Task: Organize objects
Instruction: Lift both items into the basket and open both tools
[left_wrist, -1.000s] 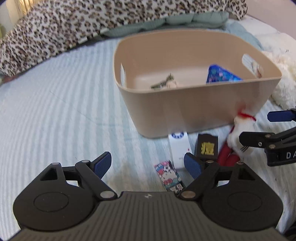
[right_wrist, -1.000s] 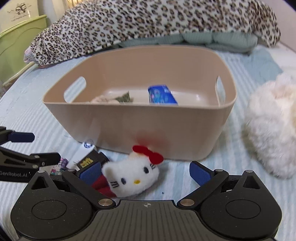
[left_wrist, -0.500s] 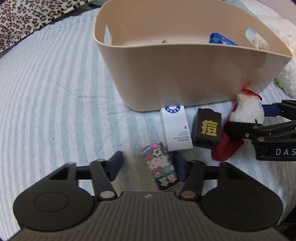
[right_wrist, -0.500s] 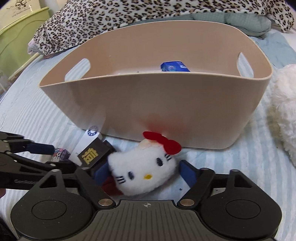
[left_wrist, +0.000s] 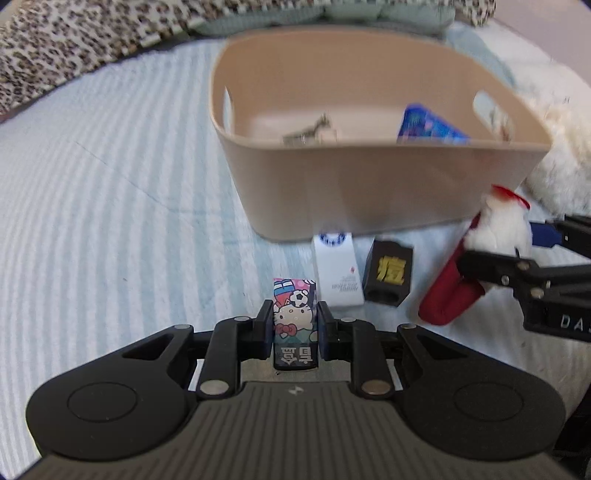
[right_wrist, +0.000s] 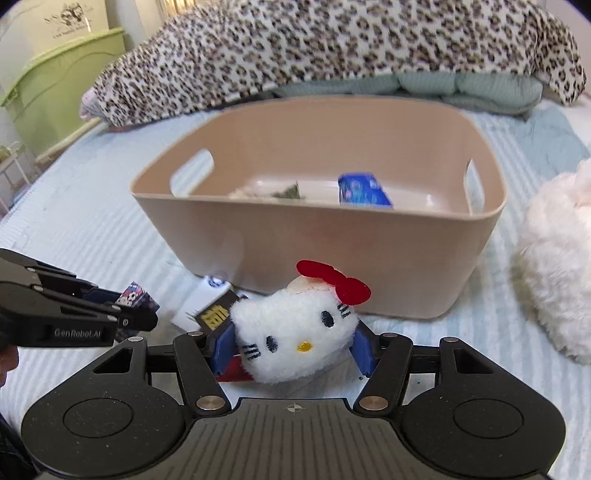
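Observation:
My left gripper (left_wrist: 294, 325) is shut on a small Hello Kitty printed box (left_wrist: 295, 314) and holds it above the striped bedspread, in front of the beige bin (left_wrist: 369, 192). My right gripper (right_wrist: 291, 345) is shut on a white Hello Kitty plush (right_wrist: 295, 325) with a red bow, also short of the bin (right_wrist: 332, 251); the plush (left_wrist: 495, 229) shows in the left wrist view with its red body hanging down. A white box (left_wrist: 337, 269) and a black box (left_wrist: 388, 271) with a gold character lie by the bin's near wall. The bin holds a blue packet (left_wrist: 428, 125) and small items.
A leopard-print blanket (right_wrist: 332, 48) lies behind the bin. A white furry pile (right_wrist: 557, 266) lies right of the bin. A green cabinet (right_wrist: 55, 85) stands at the far left. The striped bedspread (left_wrist: 92, 184) stretches to the left.
Both grippers closed: the left one on the Hello Kitty box, the right one on the plush. Both have lifted, so the bin's inside shows again.

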